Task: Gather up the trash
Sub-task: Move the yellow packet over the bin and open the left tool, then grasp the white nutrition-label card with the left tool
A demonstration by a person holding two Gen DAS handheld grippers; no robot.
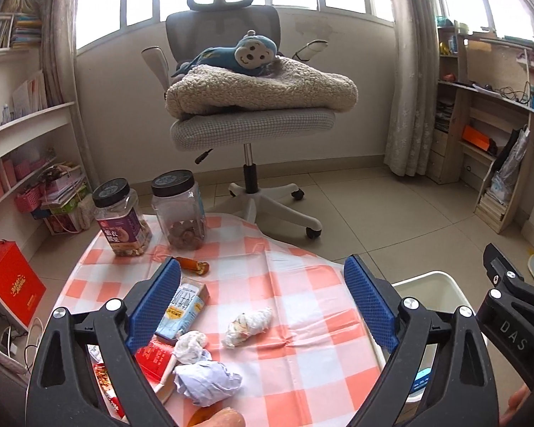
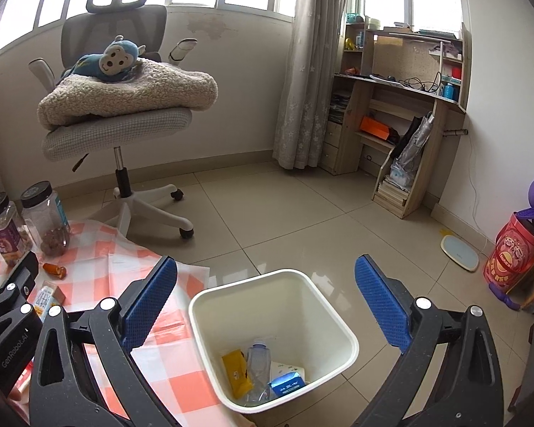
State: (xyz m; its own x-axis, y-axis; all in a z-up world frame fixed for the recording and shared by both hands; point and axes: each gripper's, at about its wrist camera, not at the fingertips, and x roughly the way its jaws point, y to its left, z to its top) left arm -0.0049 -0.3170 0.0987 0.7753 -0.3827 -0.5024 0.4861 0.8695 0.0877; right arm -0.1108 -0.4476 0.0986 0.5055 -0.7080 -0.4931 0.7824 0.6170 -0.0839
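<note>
Now over the checked surface (image 1: pixel 295 284) with the left gripper (image 1: pixel 263 302), fingers (image 1: pixel 156 302) spread wide and pinching nothing. Between them, on the cloth: a crumpled white wrapper (image 1: pixel 248 326) near the middle of the gap, apart from both pads; nearer the camera, a white paper ball (image 1: pixel 192 347) and a pale lilac paper ball (image 1: pixel 206 382) touching each other. Just beside the inner face of the left-hand finger, a small blue-and-white carton (image 1: pixel 183 311) lying flat, with a red packet (image 1: pixel 155 357) under its near end. Farther off, beyond the fingertips, an orange candy wrapper (image 1: pixel 194 266) and two black-lidded jars (image 1: pixel 119 217) standing upright at the far edge. Off the surface's right edge, partly hidden behind the right-hand finger, the white bin (image 1: pixel 441 291). Above that bin (image 2: pixel 338 323) with the right gripper (image 2: pixel 267 299), fingers (image 2: pixel 382 302) likewise spread and empty, the bin's open mouth lying between and below them. Inside at the bottom: a yellow packet (image 2: pixel 235 373), a clear plastic bottle (image 2: pixel 259 363), a blue carton (image 2: pixel 286 384) and a bit of white paper behind it. Well behind, an office chair (image 2: pixel 121 131) bearing a folded fleece blanket and a blue plush monkey.
</note>
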